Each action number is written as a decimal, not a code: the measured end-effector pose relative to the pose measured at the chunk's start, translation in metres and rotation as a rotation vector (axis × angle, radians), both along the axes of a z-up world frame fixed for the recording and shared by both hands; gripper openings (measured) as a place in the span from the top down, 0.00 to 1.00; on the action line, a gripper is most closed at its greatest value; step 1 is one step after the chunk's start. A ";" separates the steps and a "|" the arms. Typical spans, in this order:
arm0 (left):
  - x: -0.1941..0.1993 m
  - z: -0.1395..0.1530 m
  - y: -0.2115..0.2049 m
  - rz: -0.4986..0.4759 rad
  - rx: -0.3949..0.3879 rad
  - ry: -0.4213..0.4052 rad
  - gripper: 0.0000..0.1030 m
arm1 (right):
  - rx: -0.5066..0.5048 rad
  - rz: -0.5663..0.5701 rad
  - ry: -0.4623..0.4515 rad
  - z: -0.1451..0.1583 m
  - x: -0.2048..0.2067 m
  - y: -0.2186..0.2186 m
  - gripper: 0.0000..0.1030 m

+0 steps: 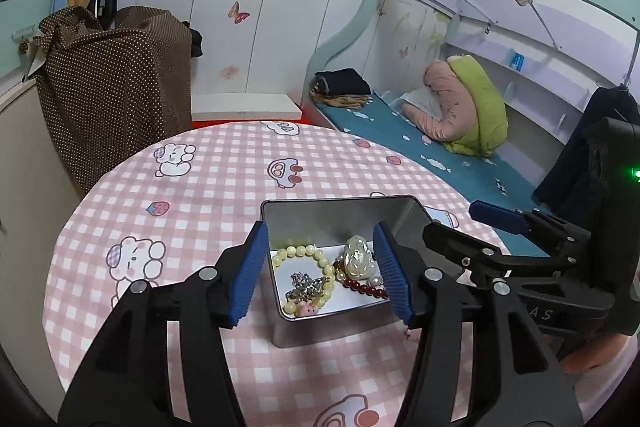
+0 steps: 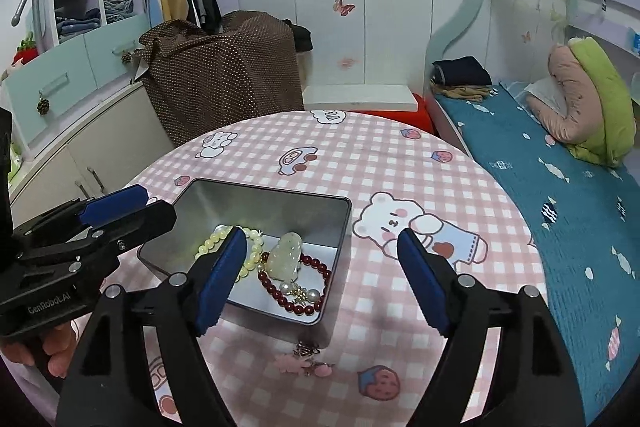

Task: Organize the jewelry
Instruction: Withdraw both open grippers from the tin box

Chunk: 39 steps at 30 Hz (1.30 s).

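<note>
Metal tin (image 1: 340,223) open on the pink checked bench (image 1: 224,179), holding a pale yellow bead bracelet (image 1: 298,251), a dark red bead bracelet (image 2: 316,265), a pale carved pendant (image 2: 285,255) and a sparkly silver charm (image 1: 308,285). Left tool (image 1: 320,273) hanging over the tin, blue pads spread, nothing between them but air above the jewelry. Right tool (image 2: 322,281) likewise spread wide, empty, at the tin's near right corner. Outside the tin, just in front on the cloth: small pink charm pieces (image 2: 304,363).
</note>
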State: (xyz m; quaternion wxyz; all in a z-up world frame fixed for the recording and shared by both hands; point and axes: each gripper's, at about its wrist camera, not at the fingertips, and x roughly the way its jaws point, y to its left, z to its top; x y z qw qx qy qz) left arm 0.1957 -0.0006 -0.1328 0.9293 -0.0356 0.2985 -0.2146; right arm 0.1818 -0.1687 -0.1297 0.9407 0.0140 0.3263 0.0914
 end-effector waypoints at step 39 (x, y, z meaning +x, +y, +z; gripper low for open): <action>-0.065 -0.044 -0.079 -0.146 0.121 -0.002 0.14 | 0.042 -0.233 0.084 -0.046 -0.054 -0.086 0.08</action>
